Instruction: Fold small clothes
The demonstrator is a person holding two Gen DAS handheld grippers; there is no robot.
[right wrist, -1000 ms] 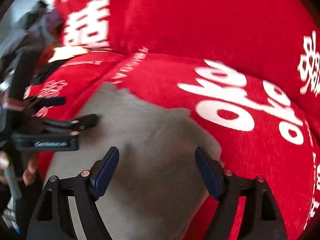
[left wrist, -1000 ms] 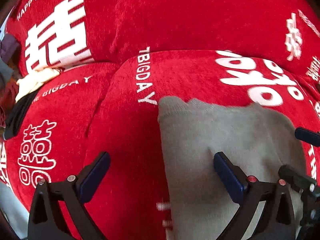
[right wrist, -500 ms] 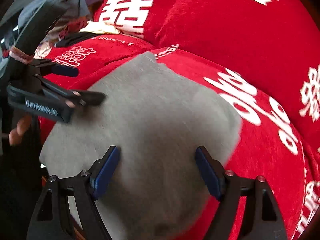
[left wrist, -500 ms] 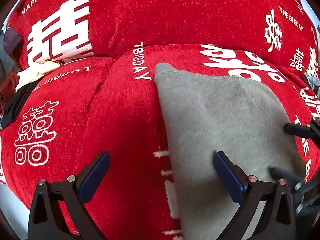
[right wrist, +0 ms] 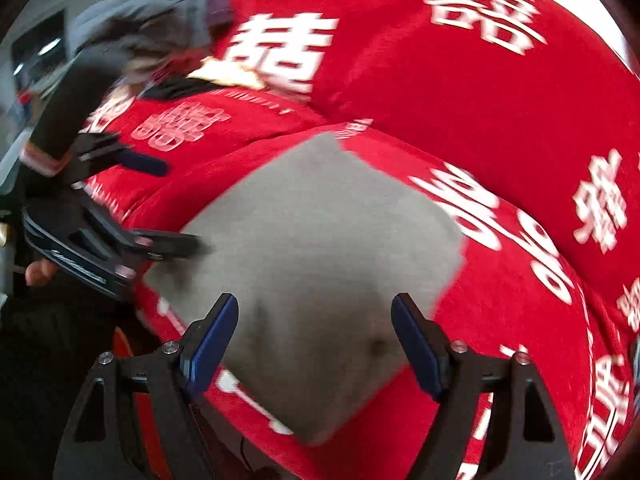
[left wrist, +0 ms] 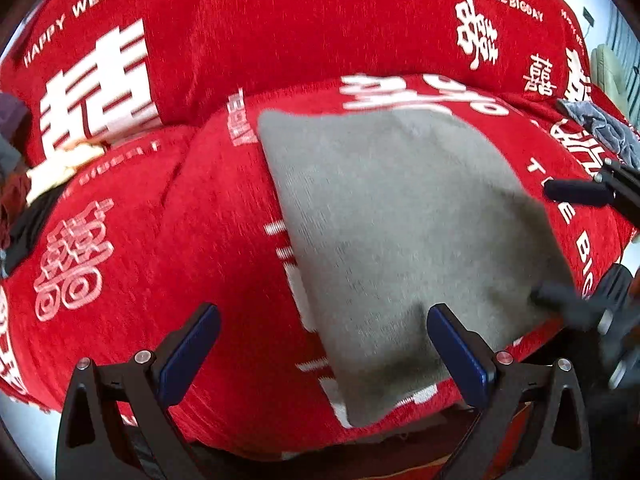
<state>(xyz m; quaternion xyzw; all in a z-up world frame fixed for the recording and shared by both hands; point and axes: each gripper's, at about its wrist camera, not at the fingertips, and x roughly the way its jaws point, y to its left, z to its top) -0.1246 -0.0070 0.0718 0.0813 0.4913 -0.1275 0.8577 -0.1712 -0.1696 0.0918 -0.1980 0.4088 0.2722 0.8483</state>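
A folded grey garment (left wrist: 400, 240) lies flat on the red sofa seat (left wrist: 160, 260); it also shows in the right wrist view (right wrist: 312, 256). My left gripper (left wrist: 324, 356) is open and empty, above the garment's near left edge. My right gripper (right wrist: 314, 344) is open and empty, above the garment's near corner. The right gripper also shows in the left wrist view (left wrist: 576, 240), at the garment's right edge. The left gripper also shows in the right wrist view (right wrist: 156, 208), at the garment's left corner.
The red sofa backrest (left wrist: 300, 28) with white lettering rises behind. A pile of mixed clothes (right wrist: 152, 28) lies at the sofa's far left end. A grey-blue cloth (left wrist: 600, 128) lies at the right. The seat's front edge (left wrist: 280, 452) is close below the grippers.
Both grippers have pulled back toward the seat's front edge, and more of the flat grey garment shows. Both stayed open.
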